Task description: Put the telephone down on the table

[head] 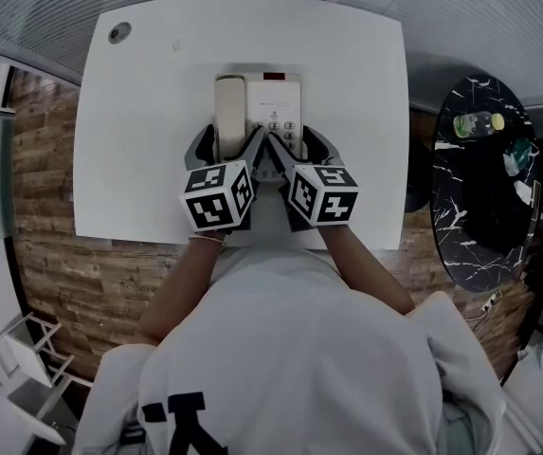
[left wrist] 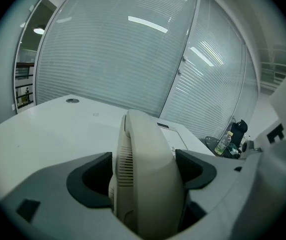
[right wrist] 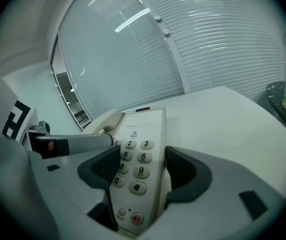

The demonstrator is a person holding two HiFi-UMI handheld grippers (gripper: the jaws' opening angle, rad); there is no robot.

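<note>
Phone (head: 269,102) looks light, stiff, slick plastic; left gripper (left wrist: 143,173) pinches its handset (left wrist: 147,149), right gripper (right wrist: 140,170) pinches the keypad (right wrist: 142,134) end, sensible holds lest the handset slide off.

I'm seeing an office, probably a meeting room: glass partition walls (left wrist: 133,49) lined with horizontal blinds (right wrist: 232,44), 1 white table (head: 138,112) with a cable grommet (head: 118,33), a desk telephone (head: 276,100), and a black marble side table (head: 479,197).

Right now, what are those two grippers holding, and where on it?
The telephone: left gripper clamps its handset, right gripper its keypad section.
</note>
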